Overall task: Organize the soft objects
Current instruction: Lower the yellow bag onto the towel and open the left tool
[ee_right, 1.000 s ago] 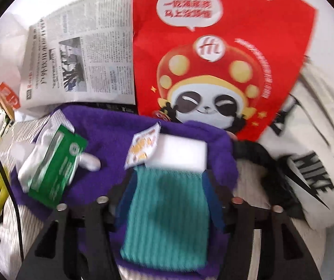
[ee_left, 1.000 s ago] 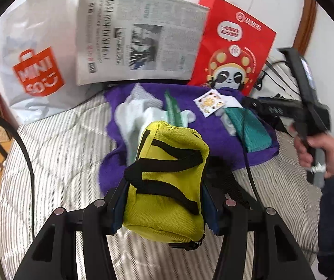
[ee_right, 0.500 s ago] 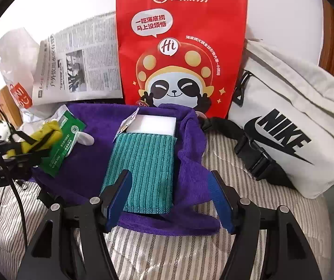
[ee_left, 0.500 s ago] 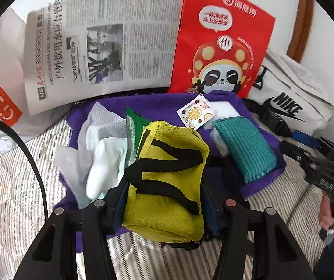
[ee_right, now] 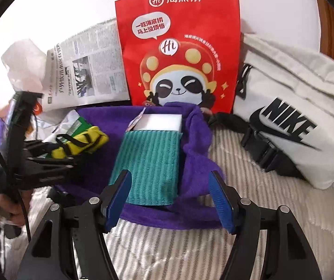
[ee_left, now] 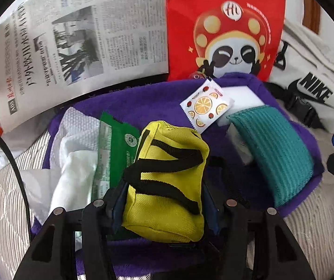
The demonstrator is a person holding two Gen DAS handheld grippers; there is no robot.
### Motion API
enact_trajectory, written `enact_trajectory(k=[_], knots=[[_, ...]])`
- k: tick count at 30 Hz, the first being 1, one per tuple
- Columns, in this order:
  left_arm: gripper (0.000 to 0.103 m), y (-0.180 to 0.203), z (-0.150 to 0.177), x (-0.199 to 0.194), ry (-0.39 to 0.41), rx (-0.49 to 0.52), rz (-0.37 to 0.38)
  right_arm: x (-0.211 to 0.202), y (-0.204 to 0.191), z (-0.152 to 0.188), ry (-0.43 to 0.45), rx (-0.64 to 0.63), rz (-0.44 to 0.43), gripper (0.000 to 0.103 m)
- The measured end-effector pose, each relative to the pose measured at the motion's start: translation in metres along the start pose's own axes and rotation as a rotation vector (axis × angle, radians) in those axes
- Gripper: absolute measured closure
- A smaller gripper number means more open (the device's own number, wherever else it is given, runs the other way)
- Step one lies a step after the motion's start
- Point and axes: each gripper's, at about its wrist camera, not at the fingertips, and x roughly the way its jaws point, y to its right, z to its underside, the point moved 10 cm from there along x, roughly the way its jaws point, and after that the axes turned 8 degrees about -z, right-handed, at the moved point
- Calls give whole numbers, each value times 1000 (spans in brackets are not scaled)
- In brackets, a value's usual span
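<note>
My left gripper (ee_left: 164,200) is clamped on the yellow pouch (ee_left: 167,182), holding it over the purple towel (ee_left: 143,102). My right gripper (ee_right: 169,198) has just been opening and now stands wide, gripping nothing; the teal cloth (ee_right: 150,161) lies on the towel just ahead of its fingertips, apparently clear of both pads. A green packet (ee_left: 113,149) lies left of the pouch.

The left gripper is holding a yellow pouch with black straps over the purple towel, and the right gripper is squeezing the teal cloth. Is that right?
Not quite. The right gripper is not squeezing the teal cloth: the right wrist view shows its jaws open, clear of the cloth, which lies on the purple towel. The rest is right: the left gripper holds the yellow pouch over that towel.
</note>
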Motion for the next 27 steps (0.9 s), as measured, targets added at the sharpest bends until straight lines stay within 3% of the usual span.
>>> enact_trajectory(k=[3,7,13,19,23,27], knots=[[48,3,1,4,3,53,-47,4,1,4,-24,1,6,36],[45,7,5,7,-7,70,-50,3,4,7,-30,-16,31,36],[43,7,7,10,-37,47,-33,-1,10,4,-14,40,-11,36],[32,12,11,9,-73,49,-23,0,12,6,-31,79,-42,35],[31,9,14,7,-105,8,-3,-2,11,5,-23,145,-133,34],[31,0,18,-5,-113,-18,-3,0,15,7,-26,158,-110,34]])
